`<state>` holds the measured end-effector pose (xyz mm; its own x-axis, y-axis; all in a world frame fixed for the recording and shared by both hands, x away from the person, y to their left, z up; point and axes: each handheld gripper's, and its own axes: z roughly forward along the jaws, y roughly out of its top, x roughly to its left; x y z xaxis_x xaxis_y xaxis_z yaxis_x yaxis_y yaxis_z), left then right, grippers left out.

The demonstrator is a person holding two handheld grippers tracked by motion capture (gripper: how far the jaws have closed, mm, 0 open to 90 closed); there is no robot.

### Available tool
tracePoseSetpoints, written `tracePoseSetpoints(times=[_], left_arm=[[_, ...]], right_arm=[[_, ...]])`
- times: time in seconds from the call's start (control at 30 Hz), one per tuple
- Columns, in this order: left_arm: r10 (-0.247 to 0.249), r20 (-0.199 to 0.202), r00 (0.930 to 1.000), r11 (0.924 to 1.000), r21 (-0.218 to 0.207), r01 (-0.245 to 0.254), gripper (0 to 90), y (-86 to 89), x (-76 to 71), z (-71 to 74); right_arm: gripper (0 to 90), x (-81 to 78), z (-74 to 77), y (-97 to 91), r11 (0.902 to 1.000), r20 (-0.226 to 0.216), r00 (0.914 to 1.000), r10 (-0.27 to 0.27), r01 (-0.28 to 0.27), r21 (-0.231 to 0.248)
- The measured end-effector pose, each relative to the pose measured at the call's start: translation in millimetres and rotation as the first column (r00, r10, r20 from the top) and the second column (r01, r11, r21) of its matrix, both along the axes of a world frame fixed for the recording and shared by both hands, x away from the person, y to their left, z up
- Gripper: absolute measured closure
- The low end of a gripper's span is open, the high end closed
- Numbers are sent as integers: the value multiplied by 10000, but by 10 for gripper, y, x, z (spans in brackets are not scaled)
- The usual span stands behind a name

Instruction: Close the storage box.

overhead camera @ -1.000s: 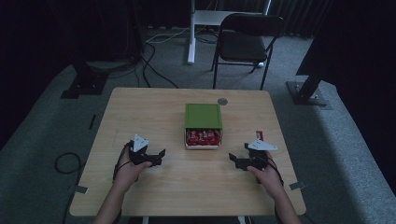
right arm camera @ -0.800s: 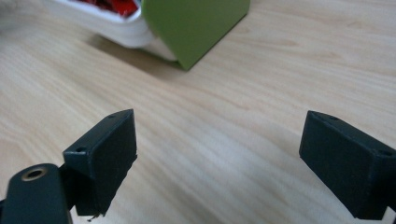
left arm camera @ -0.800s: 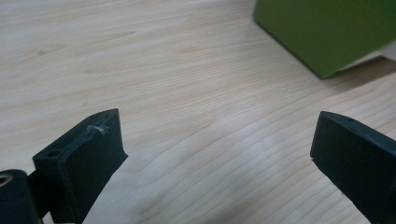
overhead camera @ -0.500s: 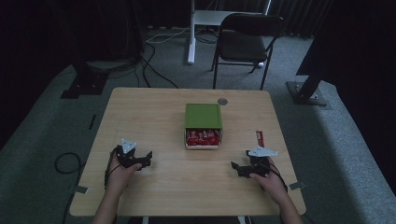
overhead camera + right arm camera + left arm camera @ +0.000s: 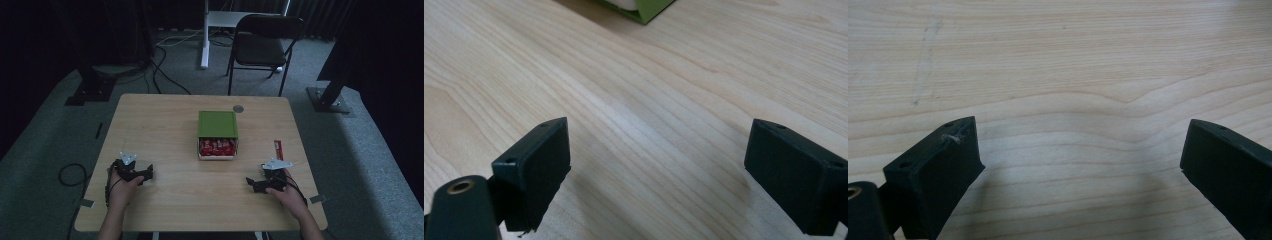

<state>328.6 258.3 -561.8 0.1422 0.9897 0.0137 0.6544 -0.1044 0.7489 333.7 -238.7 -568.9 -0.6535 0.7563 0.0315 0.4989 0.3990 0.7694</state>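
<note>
From the high view, a pale wooden bench (image 5: 165, 130) with a smooth, lightly grained rectangular top carries a green cardboard box (image 5: 217, 134) at its middle. The box is square and flat-lidded, and its near end stands open on a row of shiny red wrapped packets (image 5: 217, 146). A slim red wrapped bar (image 5: 278, 149) lies apart on the bench to the right of the box, just beyond the right tool (image 5: 257, 183). A small round grey disc (image 5: 238, 108) sits near the far edge, behind the box. The right tool, black with a grey three-cornered plate, rests low over the near right part of the bench, well apart from the box. The left tool (image 5: 145, 174) of the same make rests over the near left part. Nothing lies between either tool and the box. Beyond the bench stand a dark folding chair (image 5: 265, 45) on grey carpet and loose black cables (image 5: 165, 75).

In the left gripper view, the left tool (image 5: 1080, 165) shows two blocky matt black jaws spread wide, with bare streaked wood between them and nothing in its grip.

In the right gripper view, the right tool (image 5: 659, 175) is likewise spread wide and holds nothing, just above bare wood. A corner of the green cardboard box (image 5: 639, 7) shows far ahead at the top edge.
</note>
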Motion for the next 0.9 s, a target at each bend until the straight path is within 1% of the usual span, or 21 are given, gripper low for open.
tracePoseSetpoints(times=[0.07, 0.1, 0.13, 0.17, 0.23, 0.27, 0.3, 0.33, 0.4, 0.5, 0.57, 0.63, 0.73, 0.8, 0.9], left_arm=[[68, -45, 10000, 10000, -10, -69, 35, 8, 1, 0], [189, -55, 9998, 9998, -2, -189, 35, 22, 3, -3], [189, -55, 9998, 9998, -2, -189, 35, 22, 3, -3], [274, -163, 9995, 9996, 33, -273, 35, 34, 1, -6], [274, -163, 9995, 9996, 33, -273, 35, 34, 1, -6], [369, -321, 9988, 9993, 124, -365, 36, 37, -2, -10], [369, -321, 9988, 9993, 124, -365, 44, 37, -2, -10], [494, -593, 9970, 9987, 126, -487, 75, 33, -7, -21], [582, -600, 9965, 9982, 160, -573, 79, 35, -7, -20], [918, -591, 9940, 9957, 146, -911, 79, 41, -10, -21], [1019, -579, 9931, 9948, 135, -1013, 79, 39, -10, -22], [1221, -571, 9909, 9925, 114, -1216, 78, 40, -8, -22], [1670, -546, 9844, 9859, 64, -1669, 78, 45, -5, -24], [1884, -537, 9806, 9821, 72, -1883, 78, 49, -5, -24], [1963, -532, 9791, 9805, 69, -1962, 78, 49, -3, -25]], right_arm=[[108, 2, -2, 9, 10000, -49, 10000, 34, -34, -52], [109, 9, -5, 19, 9998, -122, 9999, 102, -104, -167], [109, 10, -7, 25, 9997, -139, 9998, 109, -112, -207], [109, 11, -9, 31, 9995, -157, 9998, 150, -154, -280], [109, 9, -11, 40, 9991, -184, 9996, 200, -207, -363], [109, 6, -18, 63, 9975, -207, 9990, 385, -397, -589], [109, 6, -18, 63, 9975, -207, 9990, 385, -397, -589], [109, 6, -18, 67, 9972, -201, 9990, 406, -418, -616], [109, 6, -18, 67, 9972, -204, 9990, 399, -411, -618], [108, 5, -18, 70, 9971, -186, 9990, 414, -425, -635], [109, 5, -19, 70, 9971, -193, 9990, 411, -423, -633], [108, 6, -19, 70, 9972, -201, 9990, 411, -423, -625], [108, 6, -19, 70, 9972, -205, 9990, 407, -419, -621], [108, 6, -19, 70, 9972, -204, 9990, 409, -421, -622], [108, 6, -19, 69, 9972, -202, 9990, 408, -420, -622]])
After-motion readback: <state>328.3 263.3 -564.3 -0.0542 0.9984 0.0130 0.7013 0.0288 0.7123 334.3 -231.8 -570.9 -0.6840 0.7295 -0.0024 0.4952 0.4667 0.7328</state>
